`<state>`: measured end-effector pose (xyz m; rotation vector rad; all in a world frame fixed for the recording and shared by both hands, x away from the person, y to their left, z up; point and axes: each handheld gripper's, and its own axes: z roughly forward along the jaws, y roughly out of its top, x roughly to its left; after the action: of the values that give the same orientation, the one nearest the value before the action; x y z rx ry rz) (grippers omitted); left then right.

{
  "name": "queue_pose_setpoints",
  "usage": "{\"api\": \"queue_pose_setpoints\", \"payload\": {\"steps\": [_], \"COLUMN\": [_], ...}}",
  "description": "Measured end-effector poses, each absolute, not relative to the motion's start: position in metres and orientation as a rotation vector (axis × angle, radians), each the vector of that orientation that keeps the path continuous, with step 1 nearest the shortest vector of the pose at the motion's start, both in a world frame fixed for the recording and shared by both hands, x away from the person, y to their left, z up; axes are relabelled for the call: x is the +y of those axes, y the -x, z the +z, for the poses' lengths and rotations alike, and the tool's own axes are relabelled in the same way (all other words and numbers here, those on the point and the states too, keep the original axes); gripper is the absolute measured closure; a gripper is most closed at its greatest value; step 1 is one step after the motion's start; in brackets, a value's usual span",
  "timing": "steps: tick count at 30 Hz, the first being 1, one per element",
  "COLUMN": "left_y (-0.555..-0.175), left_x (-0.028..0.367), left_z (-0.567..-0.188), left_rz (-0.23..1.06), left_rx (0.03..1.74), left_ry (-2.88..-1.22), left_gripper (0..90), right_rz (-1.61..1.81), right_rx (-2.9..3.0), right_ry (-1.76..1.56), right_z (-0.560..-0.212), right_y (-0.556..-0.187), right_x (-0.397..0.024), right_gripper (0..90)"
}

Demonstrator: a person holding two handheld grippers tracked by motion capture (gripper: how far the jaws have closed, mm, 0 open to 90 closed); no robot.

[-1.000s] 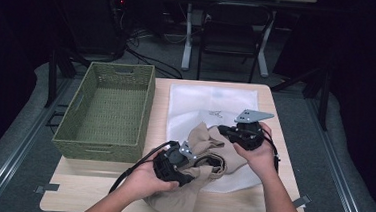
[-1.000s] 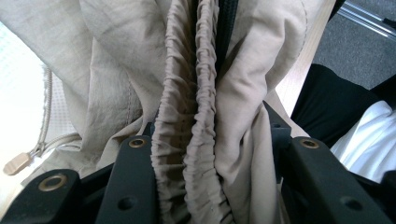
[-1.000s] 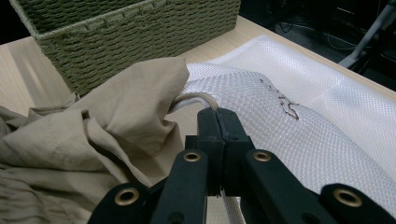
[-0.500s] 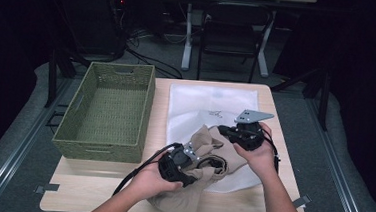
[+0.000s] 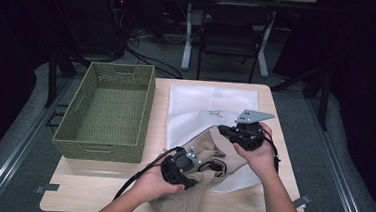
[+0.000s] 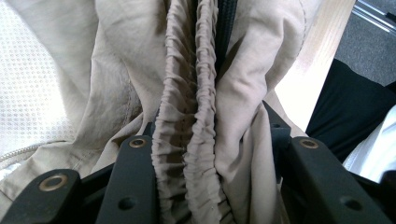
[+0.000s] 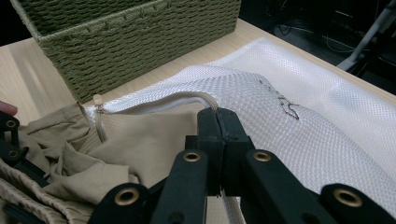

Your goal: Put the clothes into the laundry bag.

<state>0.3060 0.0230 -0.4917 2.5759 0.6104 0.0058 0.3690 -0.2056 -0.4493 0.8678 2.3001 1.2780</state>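
Step judged: stuffing beige garment, lower centre of high view, into white mesh bag.

Right gripper pinched closed on bag's zipper edge, probably upper lip; keep opening lifted.

Left gripper clamps garment's gathered waistband; feed waistband first, low, toward opening.

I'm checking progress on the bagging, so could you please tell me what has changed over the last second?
The left hand-held gripper, clamping the beige garment's gathered waistband, sank slightly toward the table. The right hand-held gripper stayed shut on the mesh bag's zipper edge.
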Motion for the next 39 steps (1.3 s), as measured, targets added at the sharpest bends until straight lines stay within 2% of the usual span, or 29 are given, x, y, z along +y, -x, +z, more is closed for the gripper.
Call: {"api": "queue_pose_setpoints", "payload": {"steps": [21, 39], "left_y": [-0.315, -0.334], "left_x": [0.023, 0.002], "left_z": [-0.495, -0.496], "left_rz": [-0.008, 0.067], "left_rx": [0.691, 0.781], "left_ry": [-2.54, -2.493], "left_gripper": [60.6, 60.4], "right_rz": [1.266, 1.267], "right_rx": [2.308, 2.308], "right_ry": [-0.857, -0.838], "right_z": [-0.45, -0.449], "right_y": [-0.368, -0.364], "right_x": [-0.203, -0.201], "right_gripper": [89.5, 89.5]}}
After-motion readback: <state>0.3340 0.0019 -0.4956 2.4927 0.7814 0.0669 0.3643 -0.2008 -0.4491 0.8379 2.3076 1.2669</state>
